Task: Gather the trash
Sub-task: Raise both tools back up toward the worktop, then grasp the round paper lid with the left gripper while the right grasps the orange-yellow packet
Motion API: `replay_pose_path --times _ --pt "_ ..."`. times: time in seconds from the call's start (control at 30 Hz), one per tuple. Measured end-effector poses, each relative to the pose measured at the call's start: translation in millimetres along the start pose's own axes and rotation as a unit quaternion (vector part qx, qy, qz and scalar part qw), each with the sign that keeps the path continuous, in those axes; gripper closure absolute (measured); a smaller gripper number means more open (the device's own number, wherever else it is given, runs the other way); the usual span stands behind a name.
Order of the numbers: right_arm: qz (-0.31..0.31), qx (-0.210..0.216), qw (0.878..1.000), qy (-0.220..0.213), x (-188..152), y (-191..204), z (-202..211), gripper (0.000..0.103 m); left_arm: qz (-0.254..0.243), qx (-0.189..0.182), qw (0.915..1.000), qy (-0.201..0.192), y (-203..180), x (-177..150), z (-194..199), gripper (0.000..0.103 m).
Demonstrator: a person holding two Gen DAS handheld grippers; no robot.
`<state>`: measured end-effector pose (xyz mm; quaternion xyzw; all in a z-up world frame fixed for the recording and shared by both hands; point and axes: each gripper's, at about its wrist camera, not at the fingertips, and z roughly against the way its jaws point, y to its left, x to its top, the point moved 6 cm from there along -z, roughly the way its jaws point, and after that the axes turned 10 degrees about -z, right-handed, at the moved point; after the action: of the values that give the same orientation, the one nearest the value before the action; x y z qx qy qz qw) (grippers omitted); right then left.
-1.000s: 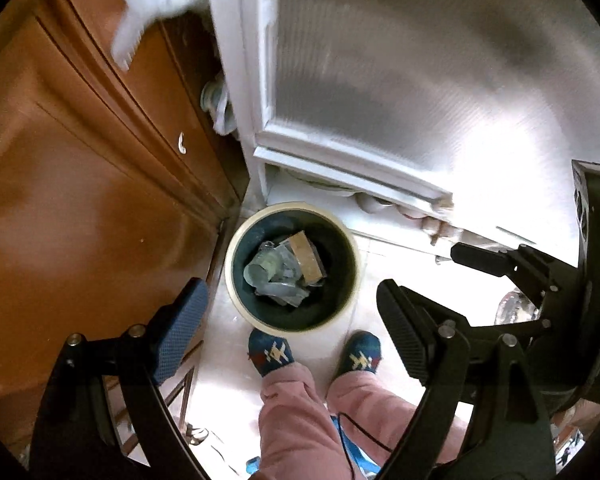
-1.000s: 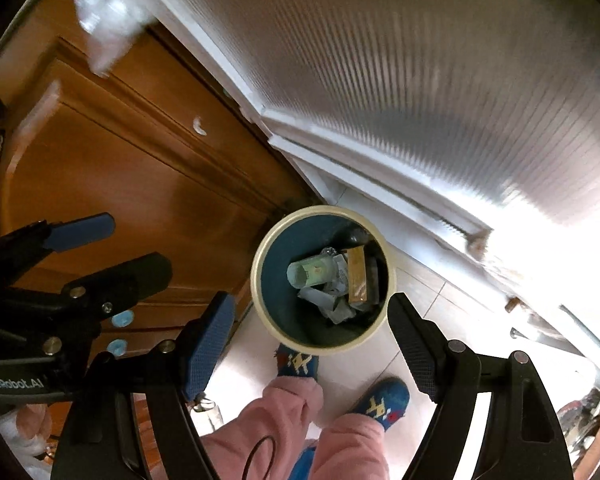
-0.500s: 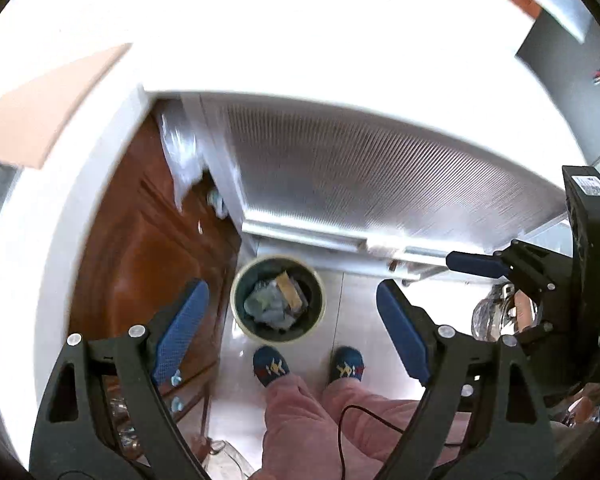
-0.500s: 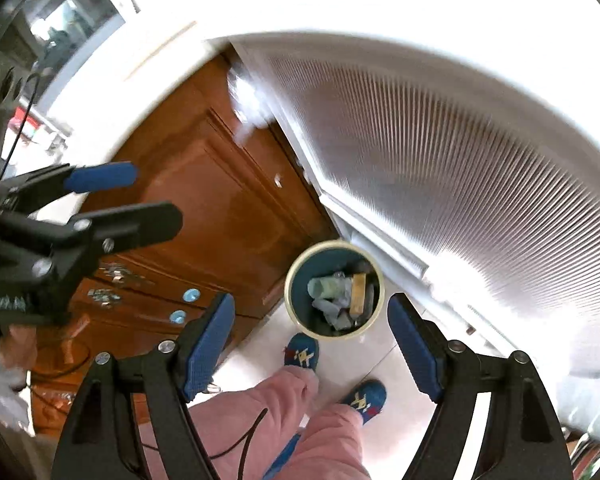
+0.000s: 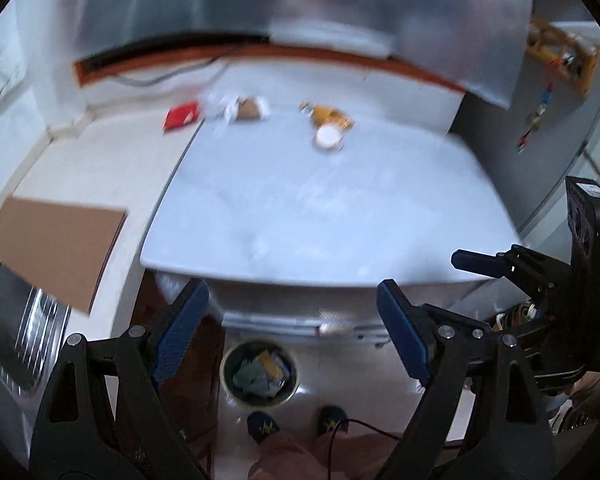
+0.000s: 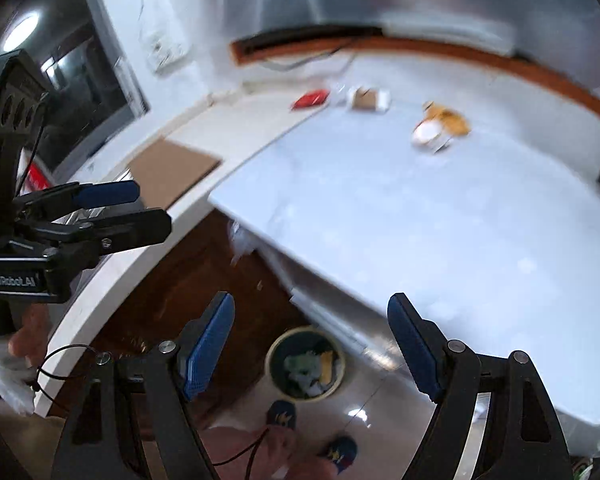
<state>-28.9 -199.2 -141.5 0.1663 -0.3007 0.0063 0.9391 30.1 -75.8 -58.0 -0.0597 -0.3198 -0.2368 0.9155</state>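
Observation:
A round bin with trash in it stands on the floor below; it also shows in the right wrist view. On the white top at the far side lie a red wrapper, a brown and white carton and an orange wrapper with a white lid. They also show in the right wrist view: the red wrapper, the carton, the orange wrapper. My left gripper is open and empty. My right gripper is open and empty.
A brown cardboard sheet lies on the counter at the left, beside a metal sink rack. A dark wooden cabinet stands below the counter. The person's feet are beside the bin. A grey fridge stands at the right.
Both grippers have risen and tilted up from the bin. The bin looks smaller and lower now, and the white top with its trash has come into view.

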Motion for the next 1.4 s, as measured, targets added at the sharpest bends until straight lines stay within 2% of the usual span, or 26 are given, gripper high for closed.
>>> replay_pose_path --times 0.13,0.23,0.33,0.47,0.6,0.77,1.07,1.27,1.4 --pt "-0.006 -0.015 0.999 -0.040 31 -17 42 0.023 -0.012 -0.009 0.9998 -0.016 -17 38 9 0.019" --pt "-0.010 -0.028 0.997 -0.066 55 -36 73 0.023 -0.012 -0.016 0.9997 -0.014 -28 61 9 0.019" --pt "-0.022 -0.041 0.996 -0.081 80 -53 89 0.023 -0.001 -0.036 0.9992 -0.015 -35 82 3 0.019" --pt "-0.045 -0.059 0.992 -0.102 109 -82 110 0.023 -0.002 -0.039 0.9992 -0.009 -36 107 -15 0.019" --pt "-0.067 -0.067 0.989 -0.110 133 -105 113 0.024 -0.004 -0.047 0.9989 0.001 -31 128 -40 0.019" --pt "-0.092 -0.079 0.986 -0.115 161 -130 98 0.026 -0.010 -0.060 0.9981 0.005 -26 155 -81 0.019" --pt "-0.130 -0.103 0.982 -0.093 218 -176 19 0.029 -0.046 -0.076 0.9956 0.031 -23 205 -196 0.019" --pt "-0.165 -0.105 0.978 -0.072 250 -216 -41 0.031 -0.055 -0.091 0.9925 0.060 -17 214 -272 0.020" --pt "-0.175 -0.102 0.977 -0.067 257 -231 -68 0.031 -0.057 -0.099 0.9904 0.078 -12 211 -315 0.022"
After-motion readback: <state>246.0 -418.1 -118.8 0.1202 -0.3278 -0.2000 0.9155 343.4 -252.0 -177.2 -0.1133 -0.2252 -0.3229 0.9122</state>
